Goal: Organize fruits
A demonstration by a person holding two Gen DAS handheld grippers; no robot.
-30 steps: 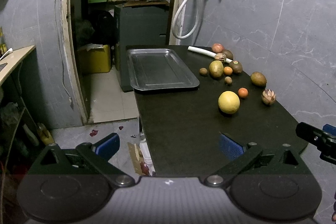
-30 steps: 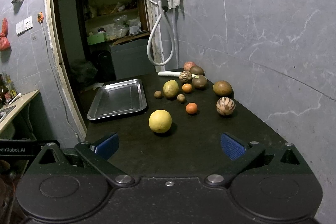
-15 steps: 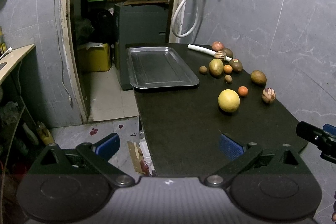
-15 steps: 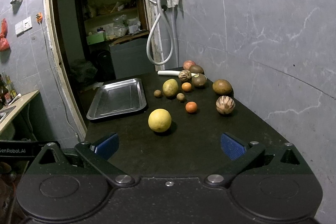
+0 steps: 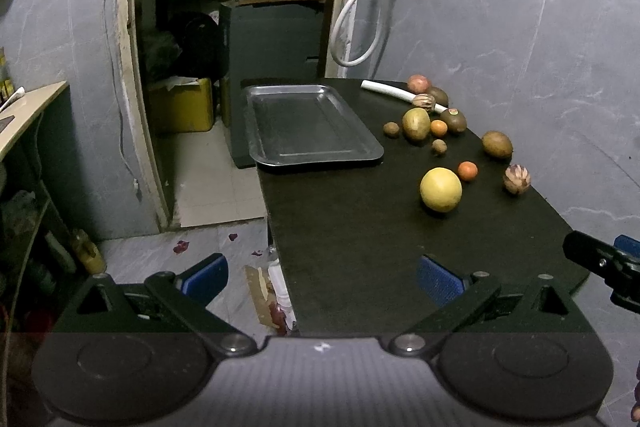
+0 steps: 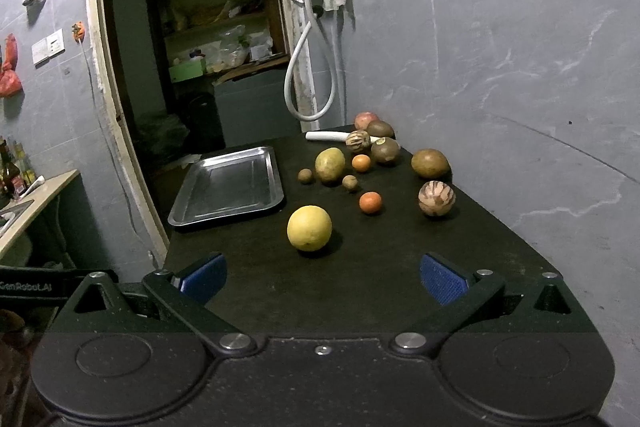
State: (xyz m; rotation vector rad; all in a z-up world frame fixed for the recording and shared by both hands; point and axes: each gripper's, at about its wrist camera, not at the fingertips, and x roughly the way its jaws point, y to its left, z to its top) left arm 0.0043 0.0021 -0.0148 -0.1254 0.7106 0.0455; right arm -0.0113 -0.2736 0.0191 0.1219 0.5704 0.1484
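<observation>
Several fruits lie on a black table [image 5: 360, 247] [image 6: 380, 275]. A large yellow citrus [image 5: 440, 189] [image 6: 309, 228] is nearest. Behind it are a small orange [image 5: 467, 171] [image 6: 370, 202], a striped round fruit [image 5: 516, 179] [image 6: 436, 198], a green-yellow mango [image 5: 415, 123] [image 6: 329, 165] and more fruit by the wall. An empty metal tray [image 5: 308, 125] [image 6: 230, 185] sits at the table's far left. My left gripper [image 5: 322, 277] is open and empty at the near left edge. My right gripper [image 6: 322, 277] is open and empty before the citrus.
A white tube [image 5: 390, 91] [image 6: 326, 136] lies at the table's back. A grey tiled wall [image 6: 520, 67] runs along the right side. A doorway [image 5: 224, 7] opens behind the table. The floor [image 5: 200, 247] drops off left of the table.
Both grippers have drifted slightly, the views barely shift. Nothing on the table has moved.
</observation>
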